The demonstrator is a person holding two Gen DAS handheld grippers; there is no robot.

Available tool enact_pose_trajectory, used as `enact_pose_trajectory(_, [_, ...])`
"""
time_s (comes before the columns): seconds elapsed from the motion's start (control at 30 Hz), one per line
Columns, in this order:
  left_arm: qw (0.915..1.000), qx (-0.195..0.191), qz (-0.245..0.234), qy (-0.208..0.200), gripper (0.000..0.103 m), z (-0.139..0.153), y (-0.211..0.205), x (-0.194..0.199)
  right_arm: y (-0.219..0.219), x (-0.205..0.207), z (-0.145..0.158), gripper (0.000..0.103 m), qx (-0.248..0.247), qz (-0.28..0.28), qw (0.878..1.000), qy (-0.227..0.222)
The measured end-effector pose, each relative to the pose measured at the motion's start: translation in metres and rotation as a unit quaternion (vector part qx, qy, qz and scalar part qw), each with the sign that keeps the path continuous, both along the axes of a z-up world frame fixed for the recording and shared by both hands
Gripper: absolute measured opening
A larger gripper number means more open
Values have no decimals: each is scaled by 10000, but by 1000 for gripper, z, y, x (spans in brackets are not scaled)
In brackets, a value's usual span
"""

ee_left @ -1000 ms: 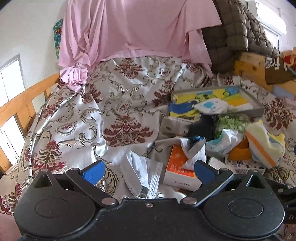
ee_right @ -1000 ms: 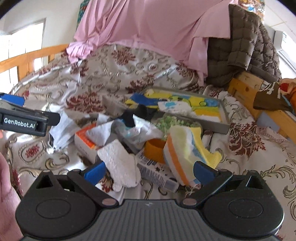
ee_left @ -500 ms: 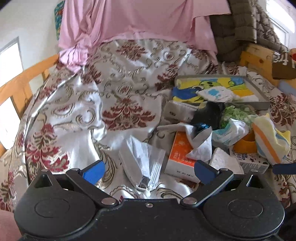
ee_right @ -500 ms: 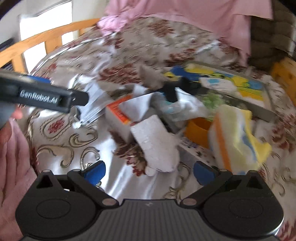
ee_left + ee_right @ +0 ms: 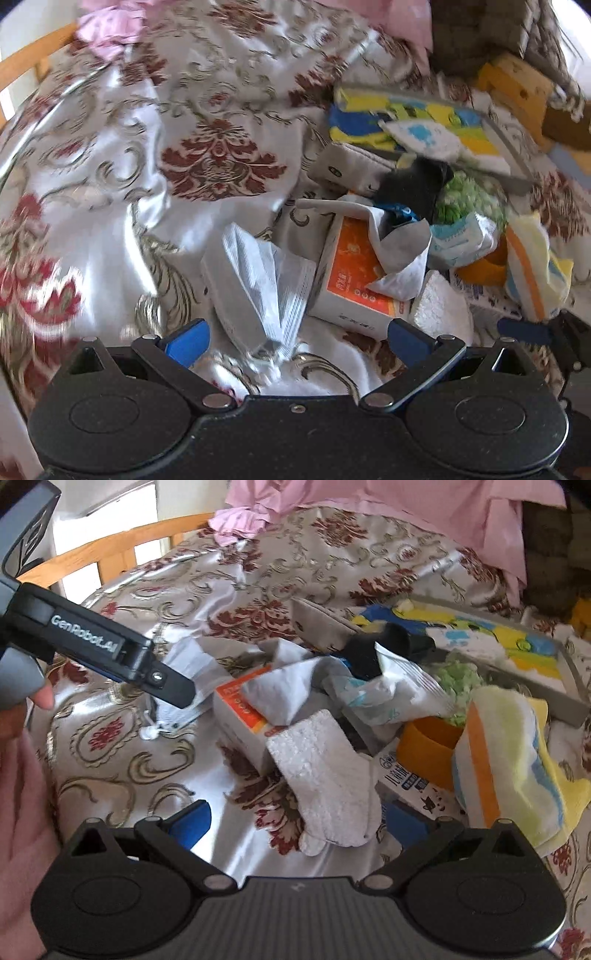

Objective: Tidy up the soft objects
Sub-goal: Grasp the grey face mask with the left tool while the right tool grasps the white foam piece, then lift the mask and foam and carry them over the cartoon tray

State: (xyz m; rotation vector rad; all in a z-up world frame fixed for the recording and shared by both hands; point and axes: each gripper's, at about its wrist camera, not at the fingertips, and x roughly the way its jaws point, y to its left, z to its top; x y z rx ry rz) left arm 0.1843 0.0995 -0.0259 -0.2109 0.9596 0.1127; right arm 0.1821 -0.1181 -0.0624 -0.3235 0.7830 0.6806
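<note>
While both tongs hung over the bed point(image 5: 110, 206), left tongs point(image 5: 297, 338) gaped wide, empty, mask point(image 5: 258, 284) at 12 between the tips. Right tongs point(image 5: 299, 821) likewise spread, empty, white sock point(image 5: 325, 775) at 12, striped towel point(image 5: 506, 768) at 2.

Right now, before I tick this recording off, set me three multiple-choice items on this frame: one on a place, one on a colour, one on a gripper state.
1. Where does the white sock lie?
A. in the grey tray
B. on the bedspread before the right gripper
C. on the wooden rail

2. What colour is the top of the tissue box?
A. orange
B. green
C. purple

3. How does the left gripper stand?
A. shut on the face mask
B. shut, empty
C. open, empty

Key: 1 B, it rests on patterned cloth between the fingers. 2 A, orange panel shows. 3 C, blue pads are wide apart.
</note>
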Motion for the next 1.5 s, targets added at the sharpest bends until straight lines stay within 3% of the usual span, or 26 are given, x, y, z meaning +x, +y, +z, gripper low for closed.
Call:
enact_pose_trajectory(0.1, [9996,170,-77,198,102,-6,7,16,-4,10,-4,103,61,-272,9995,132])
enact_pose_trajectory(0.3, [9966,-23,135,811,102,-37,22,37,-13,24,-12,101,303,-643,9961,515])
enact_pose_trajectory(0.57, [9970,4,203,751,101,-41,23,41,-7,38,-23,93,441,-762,9941,630])
enact_pose_trajectory(1.0, [9975,93,76,693,67,-40,19,38,7,32,-28,70,355,-530,9964,558])
enact_pose_trajectory(1.2, [9979,219,-97,596,44,-33,13,33,9,29,-25,64,340,-550,9963,567])
enact_pose_trajectory(1.4, [9978,-10,-317,574,20,-31,10,31,9,27,-25,63,337,-551,9965,537])
enact_pose_trajectory(1.5, [9977,-53,-384,549,19,-31,7,30,9,26,-24,63,333,-532,9968,503])
